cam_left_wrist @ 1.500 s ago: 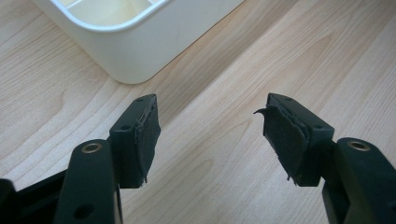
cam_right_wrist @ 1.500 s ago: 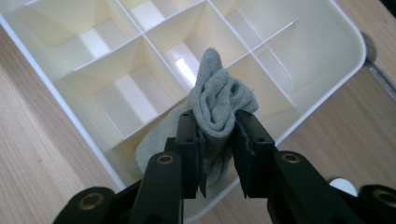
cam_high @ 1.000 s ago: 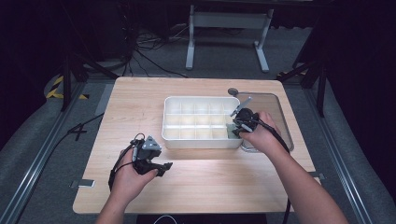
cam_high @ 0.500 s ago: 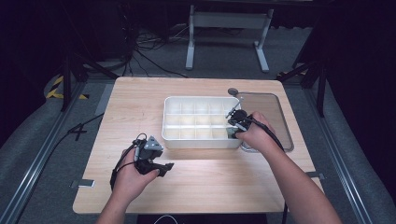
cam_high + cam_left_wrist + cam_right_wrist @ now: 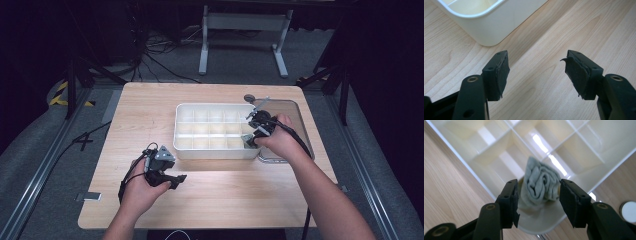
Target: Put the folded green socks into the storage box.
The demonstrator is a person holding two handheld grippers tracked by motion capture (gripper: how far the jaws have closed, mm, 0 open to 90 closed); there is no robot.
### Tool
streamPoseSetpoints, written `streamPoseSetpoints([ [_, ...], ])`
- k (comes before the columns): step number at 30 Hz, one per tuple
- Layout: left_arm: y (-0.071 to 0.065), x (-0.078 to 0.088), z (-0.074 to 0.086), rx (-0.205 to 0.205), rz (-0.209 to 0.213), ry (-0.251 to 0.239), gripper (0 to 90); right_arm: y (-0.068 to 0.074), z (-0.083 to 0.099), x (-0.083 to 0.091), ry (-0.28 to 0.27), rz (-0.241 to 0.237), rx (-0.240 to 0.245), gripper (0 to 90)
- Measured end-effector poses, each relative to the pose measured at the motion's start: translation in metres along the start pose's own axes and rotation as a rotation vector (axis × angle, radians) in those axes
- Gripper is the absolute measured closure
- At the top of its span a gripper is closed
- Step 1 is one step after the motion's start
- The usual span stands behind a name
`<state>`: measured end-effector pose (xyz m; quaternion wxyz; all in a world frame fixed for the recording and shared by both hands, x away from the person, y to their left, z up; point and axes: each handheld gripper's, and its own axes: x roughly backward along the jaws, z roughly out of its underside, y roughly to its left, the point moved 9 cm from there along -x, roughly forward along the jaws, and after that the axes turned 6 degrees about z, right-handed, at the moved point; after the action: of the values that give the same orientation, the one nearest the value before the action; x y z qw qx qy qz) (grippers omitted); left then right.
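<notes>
Compared with a second ago, my right gripper [image 5: 251, 131] has shifted a little toward the near right corner of the white divided tray [image 5: 184, 131], while my left gripper [image 5: 176, 178] stays where it was on the wooden worktop [image 5: 140, 105], just in front of the tray's near left corner. In the right gripper view my fingers [image 5: 510, 200] stand moderately apart, one on each side of a rolled grey cloth [image 5: 540, 182] that sits in the tray's corner compartment; I cannot tell whether the pads actually touch it, and they are not closed on it. In the left gripper view my fingers [image 5: 499, 75] are spread wide over bare wood and hold nothing, with the tray's rounded corner [image 5: 487, 27] just ahead. A clear flat lid [image 5: 295, 117] lies on the worktop beside the tray's right side, and a small round disc [image 5: 249, 98] rests near its far corner.
</notes>
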<state>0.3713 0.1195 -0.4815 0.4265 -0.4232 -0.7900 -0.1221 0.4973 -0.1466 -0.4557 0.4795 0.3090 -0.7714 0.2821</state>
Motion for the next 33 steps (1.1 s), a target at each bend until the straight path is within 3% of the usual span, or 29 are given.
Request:
streamPoseSetpoints([
  [4,-0.002,0.0,0.0,0.004,0.002,0.0,36.5,0.001,-0.011,-0.006,-0.038,0.014,0.011,48.8],
  [10,-0.001,0.0,0.0,0.011,-0.003,-0.015,36.5,-0.002,-0.006,-0.025,0.006,0.022,0.041,74.1],
  [17,0.0,0.001,0.002,0.004,0.0,0.0,36.5,0.001,0.001,-0.04,0.073,0.013,0.055,78.6],
  [22,0.0,0.001,0.002,0.017,-0.001,-0.019,36.4,0.003,0.002,-0.045,0.107,0.025,0.063,79.1],
  [26,0.0,0.001,0.001,0.016,0.001,-0.02,36.3,0.002,0.004,-0.045,0.061,0.019,0.026,77.0],
  [29,0.001,0.001,0.002,0.015,0.001,-0.02,36.3,0.0,0.006,-0.039,0.015,-0.004,-0.01,69.8],
  [31,0.001,0.001,0.001,0.014,0.003,-0.02,36.3,-0.002,0.005,-0.032,-0.024,-0.004,-0.039,61.7],
  [33,-0.001,0.002,0.002,0.021,0.009,-0.016,36.2,-0.005,0.003,-0.02,-0.068,0.011,-0.04,60.6],
])
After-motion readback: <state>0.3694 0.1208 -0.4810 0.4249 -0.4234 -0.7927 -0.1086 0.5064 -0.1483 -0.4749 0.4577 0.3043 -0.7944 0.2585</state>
